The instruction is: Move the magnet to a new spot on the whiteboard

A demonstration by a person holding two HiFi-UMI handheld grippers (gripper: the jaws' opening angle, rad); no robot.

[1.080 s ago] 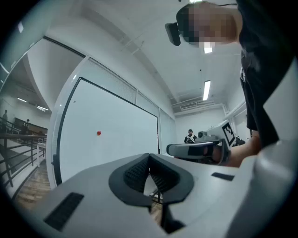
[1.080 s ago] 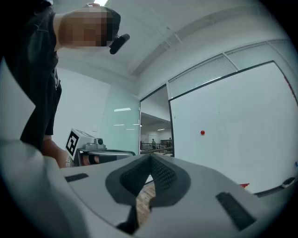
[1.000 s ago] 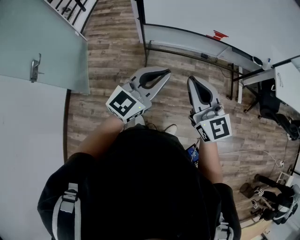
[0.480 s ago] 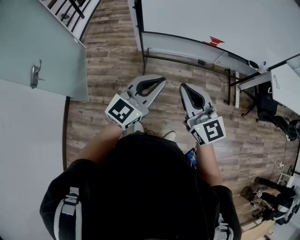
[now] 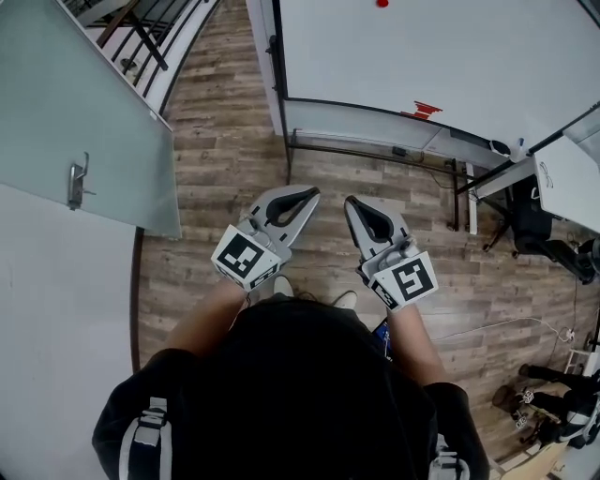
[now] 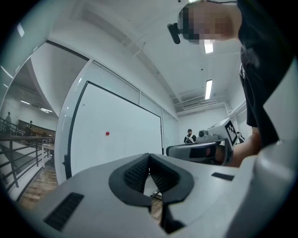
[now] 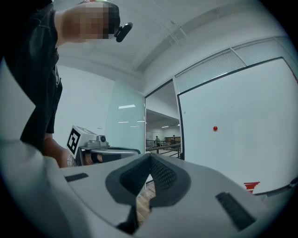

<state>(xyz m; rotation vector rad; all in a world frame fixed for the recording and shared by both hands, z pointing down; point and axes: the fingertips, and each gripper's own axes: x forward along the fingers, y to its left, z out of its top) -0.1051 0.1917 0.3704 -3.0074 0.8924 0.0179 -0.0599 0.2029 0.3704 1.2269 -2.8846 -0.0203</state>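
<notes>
Both were empty with tips pressed together: left gripper (image 5: 312, 193) and right gripper (image 5: 350, 202) sat side by side over the wood floor (image 5: 225, 122), well apart from the whiteboard (image 5: 450, 56). The red magnet (image 5: 382, 3) sat on the board at 12 o'clock, at the very top edge of the head view, untouched. Risk as I read it: arriving with the jaws closed would just shove the small round magnet sideways or knock it off, and a shallow pinch could slip and drop it.
</notes>
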